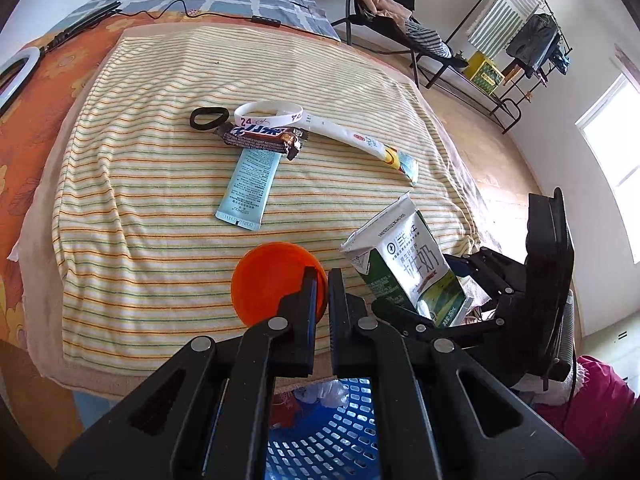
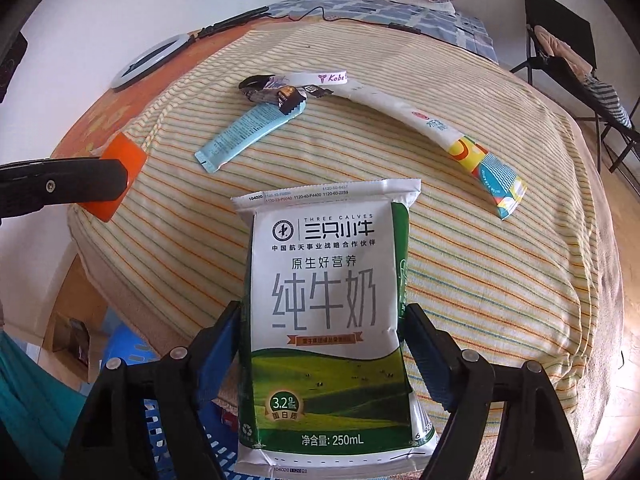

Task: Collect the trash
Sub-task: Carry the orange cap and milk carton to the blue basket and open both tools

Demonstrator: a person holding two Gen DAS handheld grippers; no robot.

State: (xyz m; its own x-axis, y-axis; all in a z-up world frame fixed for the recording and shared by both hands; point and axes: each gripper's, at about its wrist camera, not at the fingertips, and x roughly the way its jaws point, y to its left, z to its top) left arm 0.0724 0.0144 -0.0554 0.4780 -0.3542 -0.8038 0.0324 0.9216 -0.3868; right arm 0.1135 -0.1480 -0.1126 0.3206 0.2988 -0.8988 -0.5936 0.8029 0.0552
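Note:
My left gripper [image 1: 322,276] is shut on the rim of an orange plastic cup [image 1: 272,280], held above the bed's near edge; the cup also shows in the right wrist view [image 2: 120,178]. My right gripper [image 2: 322,316] is shut on a green and white milk carton [image 2: 324,320], which also shows in the left wrist view [image 1: 408,260]. A blue basket [image 1: 324,432] sits below both grippers, with some trash in it. On the striped blanket [image 1: 160,184] lie a light blue sachet [image 1: 250,184], a dark snack wrapper [image 1: 264,138] and a long white packet [image 1: 360,142].
A white wristband [image 1: 268,114] and a black hair tie [image 1: 208,118] lie by the wrapper. A ring light [image 2: 148,60] rests at the bed's far left. A black chair [image 1: 384,12] and a clothes rack [image 1: 516,44] stand on the floor to the right.

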